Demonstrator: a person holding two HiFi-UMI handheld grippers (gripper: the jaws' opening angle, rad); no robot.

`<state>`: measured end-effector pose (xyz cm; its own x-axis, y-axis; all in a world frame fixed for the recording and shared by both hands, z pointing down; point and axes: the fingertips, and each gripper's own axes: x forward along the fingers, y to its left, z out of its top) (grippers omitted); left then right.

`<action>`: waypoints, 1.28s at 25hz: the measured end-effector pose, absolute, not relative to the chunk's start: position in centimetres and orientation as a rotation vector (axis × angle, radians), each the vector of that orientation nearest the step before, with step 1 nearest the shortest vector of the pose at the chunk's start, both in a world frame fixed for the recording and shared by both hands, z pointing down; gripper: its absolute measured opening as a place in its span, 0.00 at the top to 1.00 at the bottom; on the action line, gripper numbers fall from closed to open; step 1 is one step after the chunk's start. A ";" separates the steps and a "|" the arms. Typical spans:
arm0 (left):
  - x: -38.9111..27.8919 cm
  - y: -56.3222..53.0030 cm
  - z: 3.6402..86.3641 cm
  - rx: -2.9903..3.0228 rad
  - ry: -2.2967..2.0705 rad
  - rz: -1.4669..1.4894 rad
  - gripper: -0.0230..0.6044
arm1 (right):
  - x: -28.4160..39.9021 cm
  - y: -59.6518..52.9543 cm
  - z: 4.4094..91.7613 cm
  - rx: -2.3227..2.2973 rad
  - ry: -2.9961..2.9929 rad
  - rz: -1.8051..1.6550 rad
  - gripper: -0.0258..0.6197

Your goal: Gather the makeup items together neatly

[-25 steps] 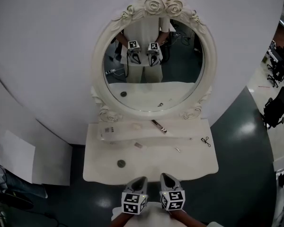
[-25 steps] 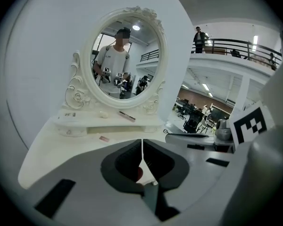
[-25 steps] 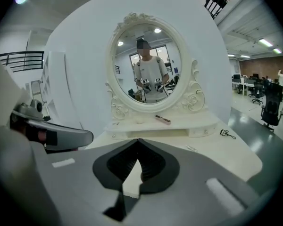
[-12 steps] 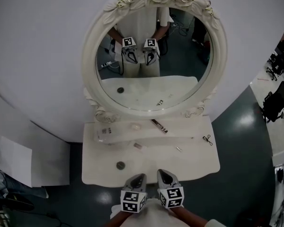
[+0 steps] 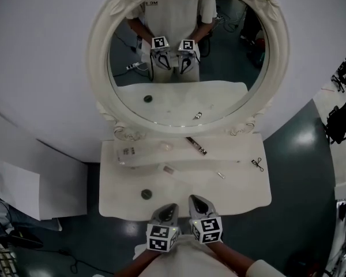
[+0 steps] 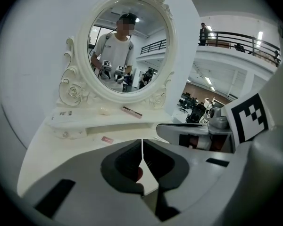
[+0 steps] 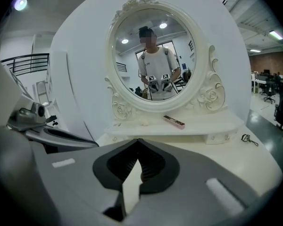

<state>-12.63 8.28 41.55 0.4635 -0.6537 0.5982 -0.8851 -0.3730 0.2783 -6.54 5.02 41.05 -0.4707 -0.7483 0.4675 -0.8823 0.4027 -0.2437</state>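
Observation:
Makeup items lie scattered on a white dressing table (image 5: 242, 195). A dark round compact (image 5: 146, 194) sits front left, with a small pink stick (image 5: 169, 169) and a tiny pale tube (image 5: 220, 175) mid-table. An eyelash curler (image 5: 257, 164) lies at the right. On the raised shelf rest a long dark case (image 5: 196, 145), a pale puff (image 5: 165, 146) and a clear printed box (image 5: 127, 152). My left gripper (image 5: 166, 212) and right gripper (image 5: 198, 203) hover side by side over the front edge, both shut and empty. The left gripper (image 6: 142, 142) and the right gripper (image 7: 138, 142) show their tips together.
A large oval mirror (image 5: 184, 56) with a carved white frame stands behind the shelf and reflects the person and both grippers. Dark floor surrounds the table. White panels stand at the far left (image 5: 23, 189).
Both grippers have moved forward over the table's front edge. The table and mirror have grown larger in the head view. No item has moved.

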 end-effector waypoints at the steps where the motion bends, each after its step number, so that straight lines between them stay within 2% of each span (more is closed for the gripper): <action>1: -13.0 7.9 42.0 2.136 -1.286 0.532 0.93 | -6.7 4.5 41.2 1.420 -2.385 0.670 0.96; 32: -16.3 6.3 47.8 1.957 -1.365 0.546 0.93 | -10.2 1.0 49.6 1.080 -2.372 0.648 0.93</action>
<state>-16.33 6.30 47.79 0.3618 -0.6464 0.6718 -0.9313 -0.2186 0.2912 -10.22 1.01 49.59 -0.5911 -0.5681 0.5726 -0.7804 0.5824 -0.2277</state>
